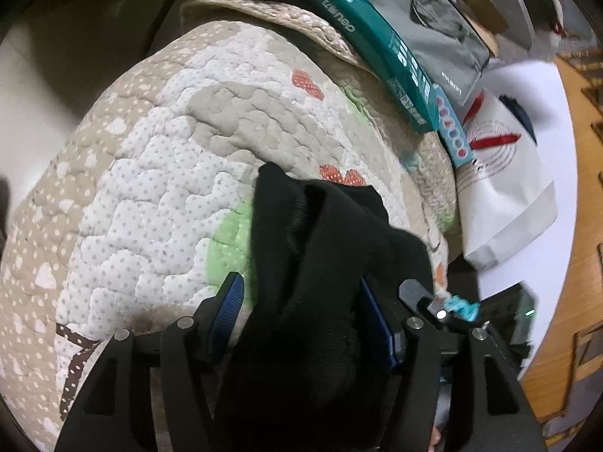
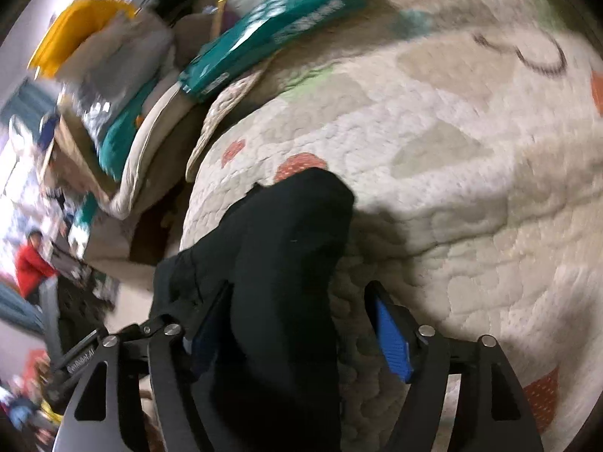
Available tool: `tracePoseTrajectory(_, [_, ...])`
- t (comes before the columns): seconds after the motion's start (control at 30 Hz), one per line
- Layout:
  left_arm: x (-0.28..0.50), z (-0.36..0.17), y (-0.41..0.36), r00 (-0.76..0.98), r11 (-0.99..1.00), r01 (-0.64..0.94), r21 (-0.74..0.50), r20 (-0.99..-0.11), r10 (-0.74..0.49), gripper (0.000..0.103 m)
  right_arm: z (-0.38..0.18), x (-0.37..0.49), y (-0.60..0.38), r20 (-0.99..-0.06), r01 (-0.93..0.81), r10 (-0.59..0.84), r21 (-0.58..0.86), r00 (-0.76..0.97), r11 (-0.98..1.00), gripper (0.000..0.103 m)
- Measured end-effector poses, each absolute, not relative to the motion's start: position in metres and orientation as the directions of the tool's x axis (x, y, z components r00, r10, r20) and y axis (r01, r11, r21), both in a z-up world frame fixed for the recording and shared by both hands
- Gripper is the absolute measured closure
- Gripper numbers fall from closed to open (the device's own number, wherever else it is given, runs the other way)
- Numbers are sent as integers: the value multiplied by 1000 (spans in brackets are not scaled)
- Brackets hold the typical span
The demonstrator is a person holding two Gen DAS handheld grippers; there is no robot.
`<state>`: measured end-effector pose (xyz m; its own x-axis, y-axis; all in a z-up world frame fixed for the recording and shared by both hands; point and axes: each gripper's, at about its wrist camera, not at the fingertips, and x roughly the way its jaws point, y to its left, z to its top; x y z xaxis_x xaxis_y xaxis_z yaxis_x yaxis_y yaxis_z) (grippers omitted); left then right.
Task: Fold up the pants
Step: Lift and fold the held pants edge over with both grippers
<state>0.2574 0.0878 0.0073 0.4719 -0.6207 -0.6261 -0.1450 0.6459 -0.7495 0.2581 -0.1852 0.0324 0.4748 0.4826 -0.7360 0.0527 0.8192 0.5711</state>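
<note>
The black pants (image 1: 320, 263) hang bunched between the blue-padded fingers of my left gripper (image 1: 301, 301), above a quilted beige and white blanket (image 1: 169, 150). The jaws stand wide apart with the cloth draped between them. In the right wrist view, black pants fabric (image 2: 286, 263) lies over the left finger (image 2: 211, 324) of my right gripper (image 2: 301, 324). The right blue pad (image 2: 392, 335) is bare, and the jaws stand wide apart. The right wrist view is motion-blurred.
A teal box (image 1: 377, 49) lies along the blanket's far edge, with a grey bag (image 1: 433, 26) and a white paper bag (image 1: 501, 188) beside it. Wooden floor (image 1: 576, 188) shows at right. In the right wrist view the teal box (image 2: 271, 30) and cluttered items (image 2: 94, 75) sit at upper left.
</note>
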Motion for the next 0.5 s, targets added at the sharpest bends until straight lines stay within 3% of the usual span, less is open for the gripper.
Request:
tracePoseTrajectory(0.33, [253,-8,117,506,469,-262,-843,-534,-677,42,33,240,-203,-702,114,497,628,509,770,23])
tracePoseTrajectory(0.5, [244,-4,139,532,471,-321,-822,-567,-629,42,42,223,-215,-708,135,471,617,527,776,23])
